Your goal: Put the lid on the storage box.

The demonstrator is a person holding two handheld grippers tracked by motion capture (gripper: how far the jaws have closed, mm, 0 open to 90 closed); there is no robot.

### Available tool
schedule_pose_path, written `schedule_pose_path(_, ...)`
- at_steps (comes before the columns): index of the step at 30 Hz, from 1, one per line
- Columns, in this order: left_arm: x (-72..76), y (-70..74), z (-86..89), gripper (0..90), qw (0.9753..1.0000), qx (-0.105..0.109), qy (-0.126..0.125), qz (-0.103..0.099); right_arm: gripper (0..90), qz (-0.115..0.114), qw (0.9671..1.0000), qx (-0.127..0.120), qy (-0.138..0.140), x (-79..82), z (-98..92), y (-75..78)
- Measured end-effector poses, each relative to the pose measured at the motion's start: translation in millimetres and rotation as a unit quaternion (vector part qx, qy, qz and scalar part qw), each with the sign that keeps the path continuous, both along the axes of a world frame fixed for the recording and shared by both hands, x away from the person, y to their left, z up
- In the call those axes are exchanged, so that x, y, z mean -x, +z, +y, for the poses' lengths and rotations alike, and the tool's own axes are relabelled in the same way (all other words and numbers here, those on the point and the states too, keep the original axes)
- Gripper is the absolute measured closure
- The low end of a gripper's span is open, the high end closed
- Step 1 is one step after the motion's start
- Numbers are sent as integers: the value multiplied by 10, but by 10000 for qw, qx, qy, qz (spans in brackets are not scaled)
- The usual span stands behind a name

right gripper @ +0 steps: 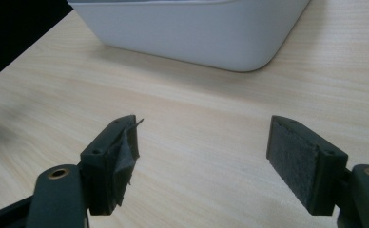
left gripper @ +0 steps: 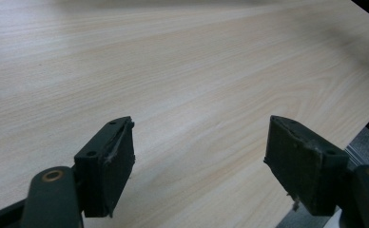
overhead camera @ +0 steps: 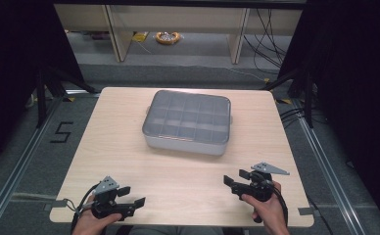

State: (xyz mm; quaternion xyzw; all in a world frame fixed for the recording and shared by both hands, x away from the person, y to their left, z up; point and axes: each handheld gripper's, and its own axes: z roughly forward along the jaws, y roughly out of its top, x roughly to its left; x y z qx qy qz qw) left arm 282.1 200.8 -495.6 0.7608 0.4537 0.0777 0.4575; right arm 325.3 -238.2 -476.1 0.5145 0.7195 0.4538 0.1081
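Across the middle of the pale wooden surface (overhead camera: 178, 176), toward its far edge, a grey lidded organiser box (overhead camera: 187, 121) is placed; its translucent lid, through which a grid of compartments is seen, is judged to be seated and closed. The near white wall and rounded corner of the box (right gripper: 197, 33) are shown in the right gripper view, well ahead of the jaws. No other item is seen on the surface.

At the near right edge, the right hand-held gripper (overhead camera: 238, 178) is held by a hand (overhead camera: 269, 205) and is pointed left and slightly toward the box; its jaws are spread wide apart, with nothing between them. At the near left edge, the left hand-held gripper (overhead camera: 133, 196) is held low over bare wood and is pointed right; its jaws are likewise spread apart and nothing is gripped.

No contact with the box is made by either unit. The work is judged to be at its start: the approach, the grasp and any handling of the box or lid remain to be done.
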Motion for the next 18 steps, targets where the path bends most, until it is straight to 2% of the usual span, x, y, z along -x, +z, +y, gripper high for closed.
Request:
schedule_pose_path(2, 24, 2, -7, 244, 10000, -18, -10, -13, 265, 3, 10000, 32, 17, 29, 3, -5)
schedule_pose_path(3, 33, 2, -1, 243, 9999, -98, -64, -36, 264, -12, 10000, 33, 36, 44, 5, -9)
schedule_pose_path(6, 68, -2, -23, 241, 9999, -72, -82, 16, 258, -102, 9999, -29, 63, 92, 19, -26)
schedule_pose_path(7, 79, -4, -24, 241, 9999, -112, -88, -1, 256, -66, 9999, 56, 85, 110, 18, -23)
schedule_pose_path(8, 90, -5, -33, 240, 9999, -73, -90, 16, 253, 112, 9999, -39, 27, 153, 45, -18)
schedule_pose_path(9, 101, -7, -39, 240, 9999, -65, -108, -5, 249, -64, 9998, 98, 145, 149, 32, -40)
schedule_pose_path(10, 112, -7, -41, 240, 9999, -71, -136, -7, 246, -90, 9997, 166, 182, 164, 35, -53)
schedule_pose_path(11, 123, -4, -44, 240, 9998, -94, -153, -11, 245, 19, 9998, 137, 149, 197, 49, -49)
schedule_pose_path(13, 136, -1, -48, 238, 9998, -105, -148, -17, 244, -67, 9996, 166, 222, 200, 34, -63)
schedule_pose_path(16, 177, 0, -50, 238, 9995, -206, -218, -41, 239, 82, 9997, 145, 190, 298, 41, -44)
schedule_pose_path(17, 189, -5, -65, 237, 9997, -146, -183, -52, 238, -49, 9992, 283, 261, 300, 11, -50)
schedule_pose_path(18, 189, -5, -65, 237, 9997, -146, -183, -52, 238, -49, 9992, 283, 261, 300, 11, -50)
